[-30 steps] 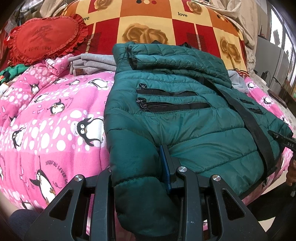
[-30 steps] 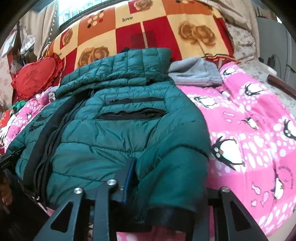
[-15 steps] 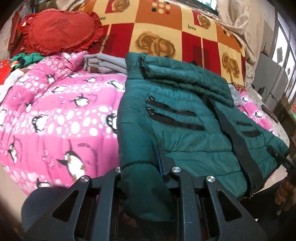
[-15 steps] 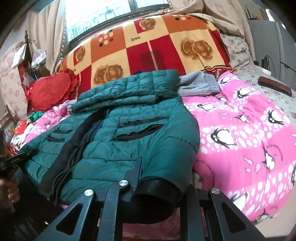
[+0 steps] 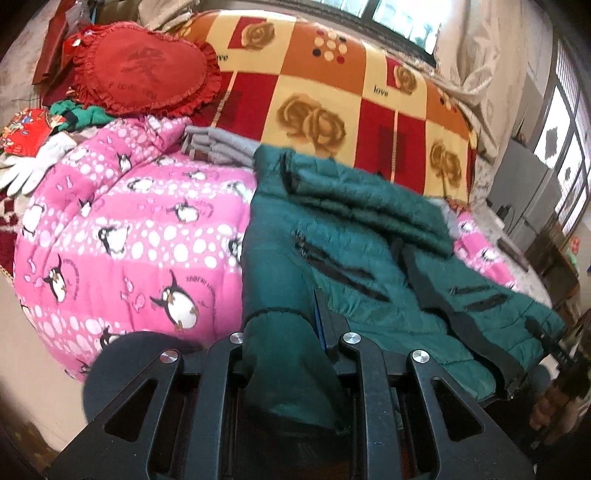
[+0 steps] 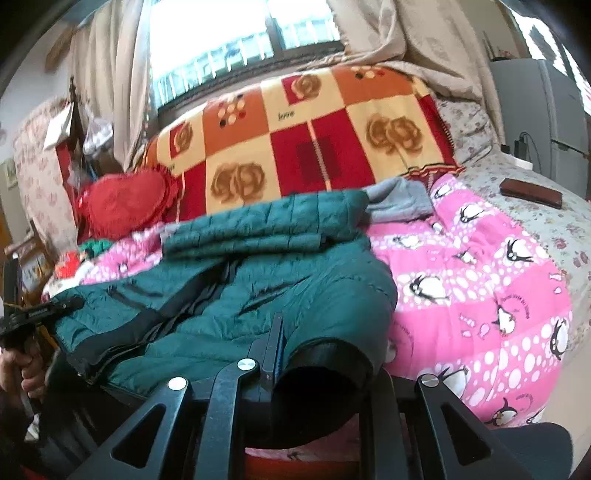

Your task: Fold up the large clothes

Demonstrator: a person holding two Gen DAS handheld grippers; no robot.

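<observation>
Pink penguin quilt (image 5: 122,236) carries green jacket (image 5: 354,236), grey clothes (image 5: 218,146).

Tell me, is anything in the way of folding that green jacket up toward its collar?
Nothing visible. Each hand-held gripper, left and right, already grips a bottom corner of the jacket. Its top surface is bare; gray clothes sit behind the collar.

Sunlit window (image 6: 236,33), beige curtains (image 6: 388,40), grey cabinet (image 6: 532,99).
</observation>
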